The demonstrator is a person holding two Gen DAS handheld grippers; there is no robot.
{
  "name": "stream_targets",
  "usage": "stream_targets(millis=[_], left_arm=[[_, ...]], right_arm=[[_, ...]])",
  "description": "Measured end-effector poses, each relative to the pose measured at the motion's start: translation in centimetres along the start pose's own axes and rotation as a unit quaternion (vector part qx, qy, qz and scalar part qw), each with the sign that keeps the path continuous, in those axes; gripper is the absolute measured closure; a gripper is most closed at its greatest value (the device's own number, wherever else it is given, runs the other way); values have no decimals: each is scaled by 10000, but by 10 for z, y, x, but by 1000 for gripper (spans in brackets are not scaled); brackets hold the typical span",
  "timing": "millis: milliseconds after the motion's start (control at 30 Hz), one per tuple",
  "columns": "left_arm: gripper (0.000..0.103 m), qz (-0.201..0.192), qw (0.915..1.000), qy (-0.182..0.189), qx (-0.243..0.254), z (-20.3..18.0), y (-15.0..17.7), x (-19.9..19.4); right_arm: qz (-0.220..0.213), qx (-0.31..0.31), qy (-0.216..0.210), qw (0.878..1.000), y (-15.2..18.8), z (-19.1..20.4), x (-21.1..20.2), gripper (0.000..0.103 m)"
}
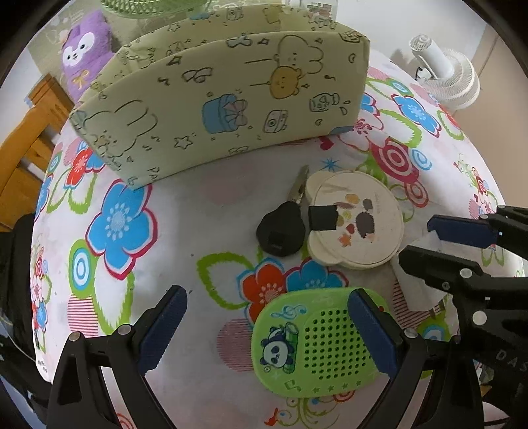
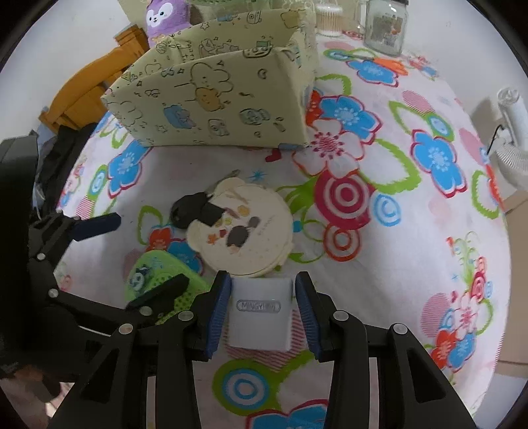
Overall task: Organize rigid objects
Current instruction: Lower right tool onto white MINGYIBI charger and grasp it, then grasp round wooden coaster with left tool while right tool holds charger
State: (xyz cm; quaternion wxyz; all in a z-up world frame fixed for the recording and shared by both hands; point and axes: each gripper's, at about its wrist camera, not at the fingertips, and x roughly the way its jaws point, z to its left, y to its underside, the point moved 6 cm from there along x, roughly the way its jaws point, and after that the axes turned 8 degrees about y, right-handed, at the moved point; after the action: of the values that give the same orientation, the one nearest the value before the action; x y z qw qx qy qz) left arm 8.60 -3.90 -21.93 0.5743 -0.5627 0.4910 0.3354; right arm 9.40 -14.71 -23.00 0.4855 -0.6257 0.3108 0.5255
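A green perforated panda case (image 1: 316,343) lies on the flowered tablecloth; my left gripper (image 1: 267,330) is open, its right finger resting over the case's right side. A cream round lid (image 1: 359,217) lies beyond with a small black block (image 1: 323,217) on it and a black car key (image 1: 280,231) beside it. In the right wrist view my right gripper (image 2: 262,313) has its fingers close around a white box (image 2: 260,313) lying on the cloth; I cannot tell whether they touch it. The lid (image 2: 247,231), key (image 2: 188,208) and green case (image 2: 158,274) show there too.
A pale green fabric organizer box (image 1: 224,105) with open compartments stands behind the objects, also in the right wrist view (image 2: 217,99). A purple plush (image 1: 85,52), a white fan (image 1: 445,79), a glass jar (image 2: 384,26) and a wooden chair (image 1: 29,132) surround the table.
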Motion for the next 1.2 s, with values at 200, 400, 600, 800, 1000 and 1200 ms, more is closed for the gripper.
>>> stream_targets(millis=[200,400,600,800,1000,1200], left_arm=[[4,29,10000,89,-8,0,-2,2],[4,23,9997,256,34,-7,-21,6],[4,-92,9986,391,354,-28,-40,11],[4,-78,9979,457,453,-42,-53,25],[7,-36,9981,421,443,-52,-63,37],[8,41,9979,307,574,-67,-67,45]], right_arm=[[21,210,163,9996,1,-15,3,59],[-21,478,409,9980,2,-35,1,59],[-34,759,567,9955,2,-47,0,59],[-14,1024,708,9922,2,-61,-1,59],[12,1185,765,9900,1,-74,-1,59],[11,1251,787,9890,1,-82,-3,59]])
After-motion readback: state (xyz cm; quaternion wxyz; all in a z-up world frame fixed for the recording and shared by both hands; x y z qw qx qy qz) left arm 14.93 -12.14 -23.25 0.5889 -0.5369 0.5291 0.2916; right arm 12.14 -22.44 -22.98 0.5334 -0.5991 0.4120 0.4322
